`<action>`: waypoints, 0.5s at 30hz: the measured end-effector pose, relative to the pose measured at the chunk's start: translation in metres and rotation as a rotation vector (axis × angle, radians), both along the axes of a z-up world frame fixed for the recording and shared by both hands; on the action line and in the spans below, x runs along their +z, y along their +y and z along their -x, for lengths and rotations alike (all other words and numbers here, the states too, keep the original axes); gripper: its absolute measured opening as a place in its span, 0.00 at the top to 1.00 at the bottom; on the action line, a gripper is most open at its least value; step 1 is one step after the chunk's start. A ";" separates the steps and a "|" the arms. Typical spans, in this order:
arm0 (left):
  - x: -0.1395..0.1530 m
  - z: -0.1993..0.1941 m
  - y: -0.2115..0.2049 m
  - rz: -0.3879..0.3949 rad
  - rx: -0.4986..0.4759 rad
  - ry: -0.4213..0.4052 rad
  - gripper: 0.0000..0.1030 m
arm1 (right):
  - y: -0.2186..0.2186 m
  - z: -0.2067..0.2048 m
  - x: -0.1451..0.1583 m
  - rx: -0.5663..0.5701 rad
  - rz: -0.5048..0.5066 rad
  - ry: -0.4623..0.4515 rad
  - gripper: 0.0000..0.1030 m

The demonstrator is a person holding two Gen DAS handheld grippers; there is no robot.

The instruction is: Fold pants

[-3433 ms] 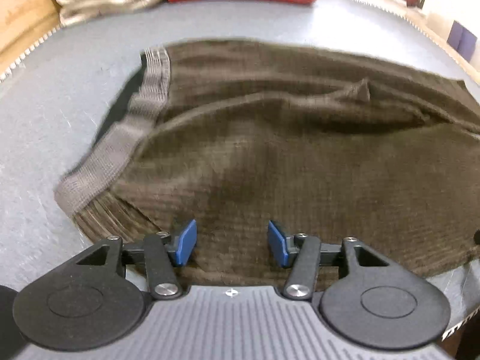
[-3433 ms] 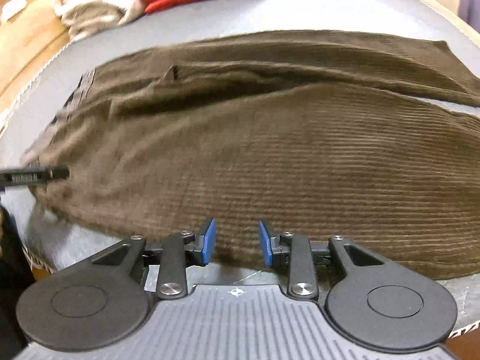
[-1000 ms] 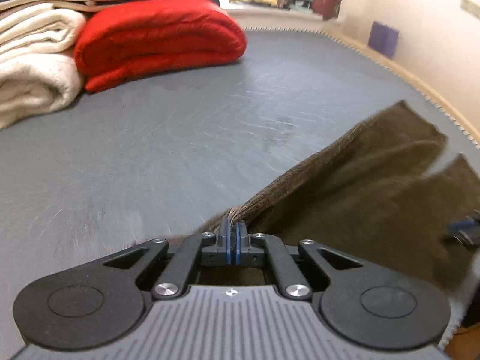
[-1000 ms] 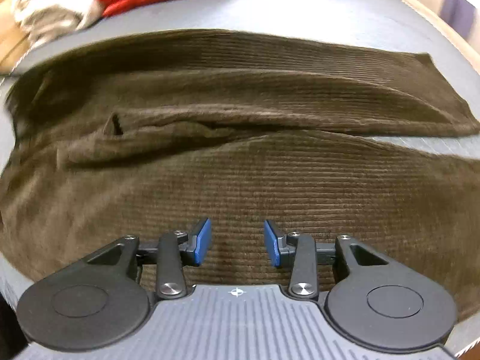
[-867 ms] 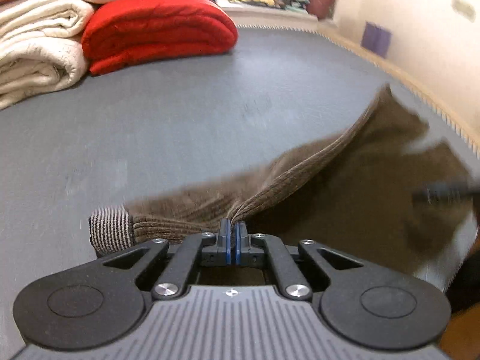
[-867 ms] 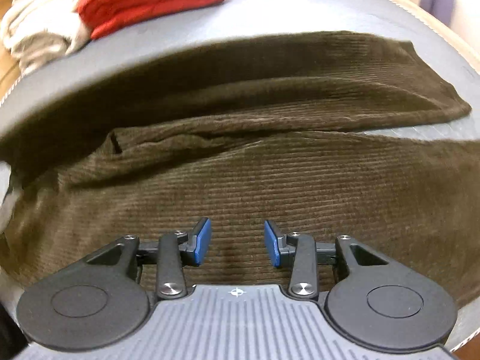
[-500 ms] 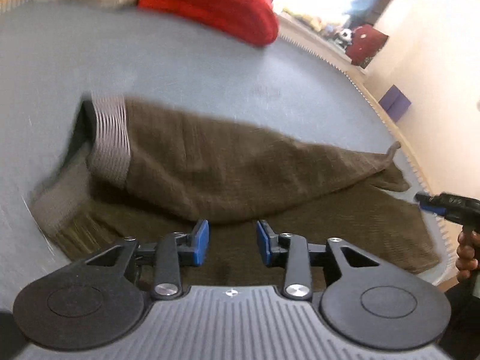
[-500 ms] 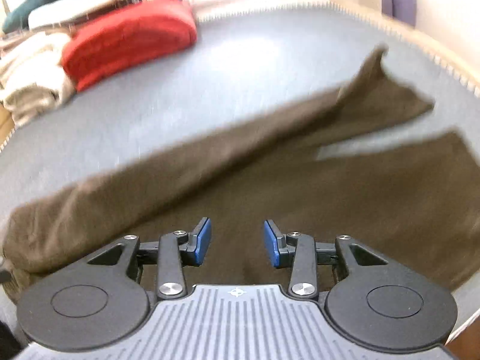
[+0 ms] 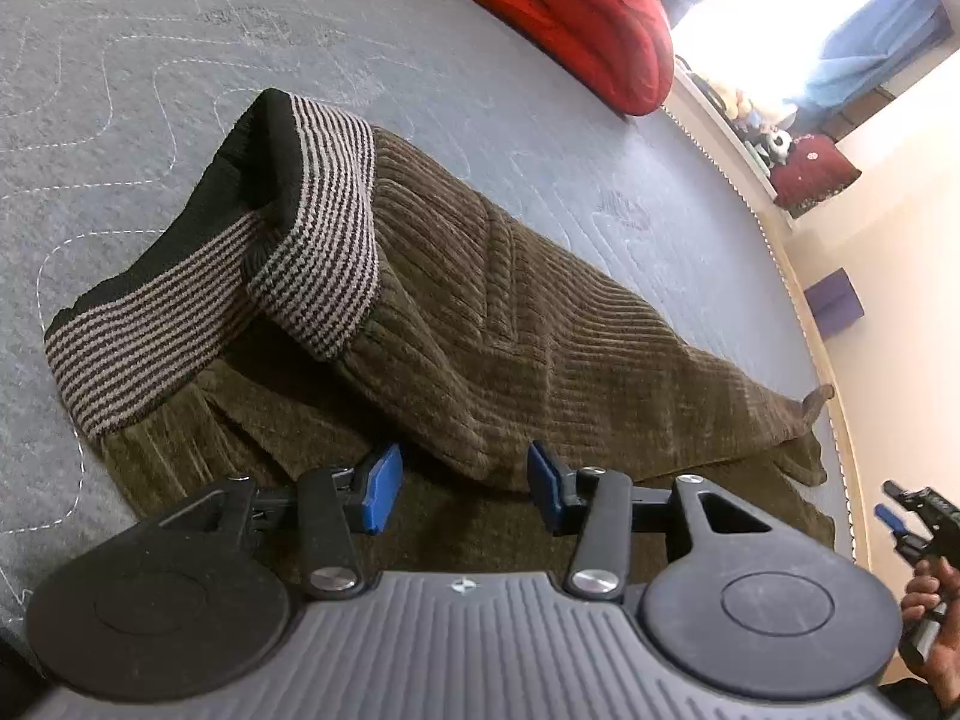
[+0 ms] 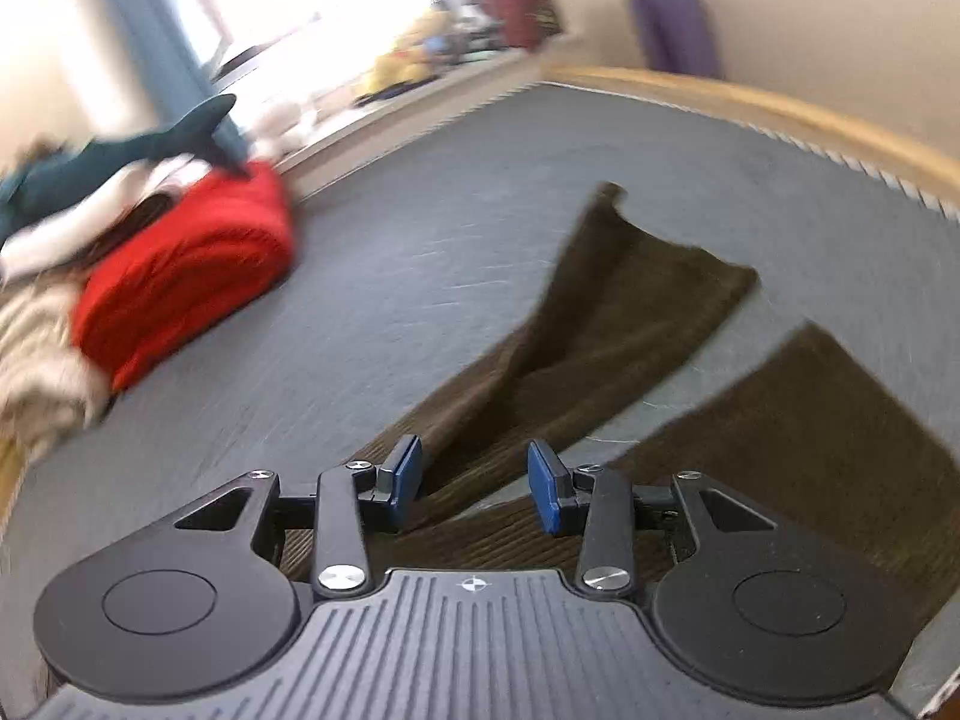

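Brown corduroy pants (image 9: 516,324) lie on the grey mattress (image 9: 150,60), loosely folded lengthwise, the far half lying crooked over the near one. The striped waistband (image 9: 324,228) is at the left, doubled and bunched. My left gripper (image 9: 459,486) is open and empty, just above the near edge of the pants. My right gripper (image 10: 474,483) is open and empty over the leg end, where the two legs (image 10: 630,312) splay apart. It also shows in the left wrist view (image 9: 900,519) at the far right, held in a hand.
A folded red blanket (image 9: 564,12) lies at the far side of the mattress, also in the right wrist view (image 10: 186,276), beside cream blankets (image 10: 36,372) and a dark teal plush (image 10: 120,156). The mattress edge (image 9: 834,396) runs along the right, with a purple box (image 9: 834,297) beyond.
My left gripper, shut on the waistband a second ago, has let it go over the near half and opened wider. The right gripper has swung toward the leg ends, staying open.
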State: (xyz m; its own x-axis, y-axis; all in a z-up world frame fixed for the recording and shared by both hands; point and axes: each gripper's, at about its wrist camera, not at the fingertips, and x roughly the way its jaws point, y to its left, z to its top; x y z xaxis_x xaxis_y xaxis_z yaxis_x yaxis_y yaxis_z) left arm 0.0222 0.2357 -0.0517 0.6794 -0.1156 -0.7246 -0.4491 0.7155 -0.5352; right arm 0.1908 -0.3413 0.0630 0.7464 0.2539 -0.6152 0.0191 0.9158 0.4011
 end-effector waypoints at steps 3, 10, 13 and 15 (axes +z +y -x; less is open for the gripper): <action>-0.001 -0.004 0.001 -0.008 0.007 0.003 0.50 | -0.008 -0.013 -0.021 -0.069 -0.063 0.062 0.59; -0.007 -0.014 0.003 -0.037 0.034 0.001 0.51 | -0.003 -0.069 -0.047 -0.092 -0.090 0.066 0.59; -0.007 -0.016 0.001 -0.060 0.028 0.007 0.55 | 0.003 -0.099 -0.063 -0.093 -0.077 0.079 0.59; -0.006 -0.017 -0.001 -0.092 0.029 0.010 0.66 | 0.006 -0.114 -0.068 -0.095 -0.095 0.084 0.59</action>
